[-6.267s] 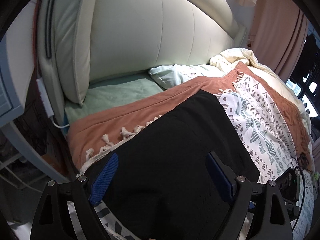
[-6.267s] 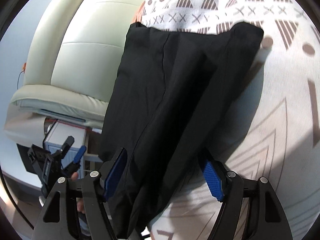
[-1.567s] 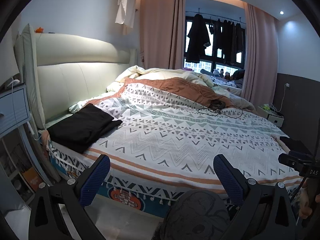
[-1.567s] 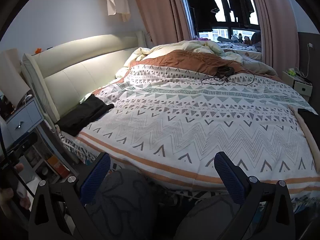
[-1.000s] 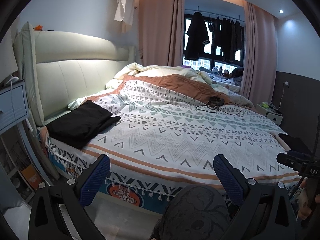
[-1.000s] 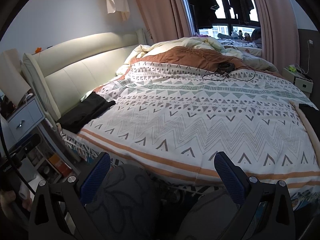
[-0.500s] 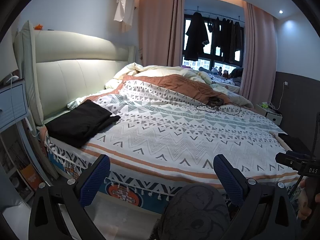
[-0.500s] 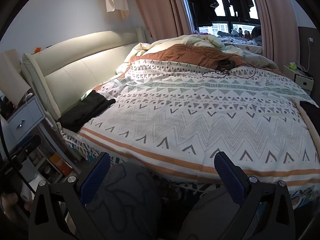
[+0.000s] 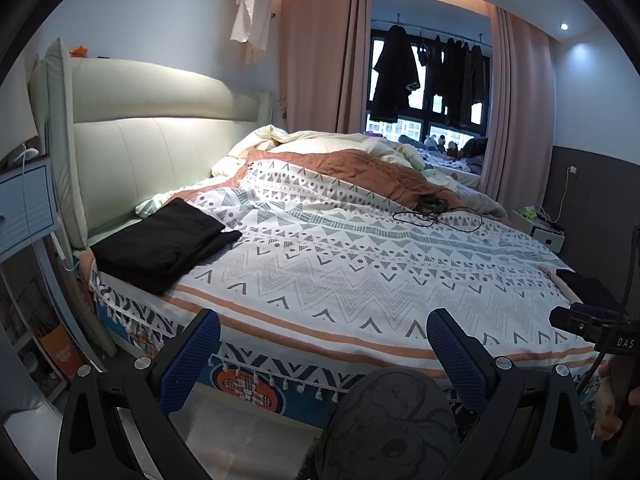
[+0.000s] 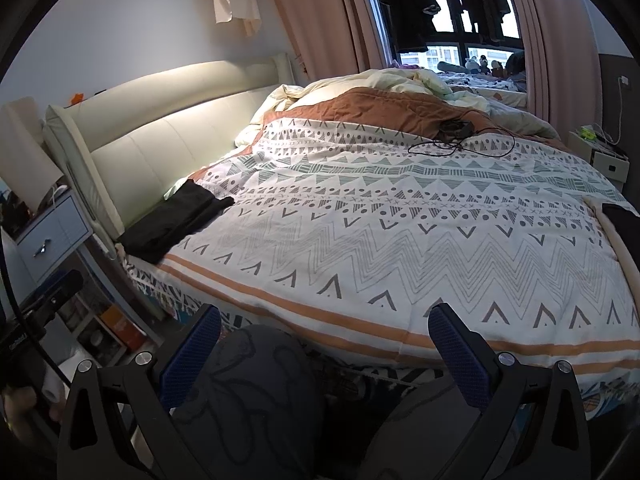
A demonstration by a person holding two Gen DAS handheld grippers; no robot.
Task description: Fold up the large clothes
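Both the left claw [image 9: 322, 354] and the right claw [image 10: 324, 354] are held wide open, empty, before the patterned bedspread [image 9: 360, 264]. The folded black garment [image 9: 160, 246] is seen at ten o'clock, near the cream padded headboard [image 9: 160, 148]. "DAS" is read on the other device at four o'clock.

A padded cream headboard [image 9: 160, 148] stands at nine o'clock, pink curtains [image 9: 320, 60] frame the dark window [image 9: 428, 92] at twelve, a nightstand [image 10: 52, 236] beside the bed [image 10: 400, 240].
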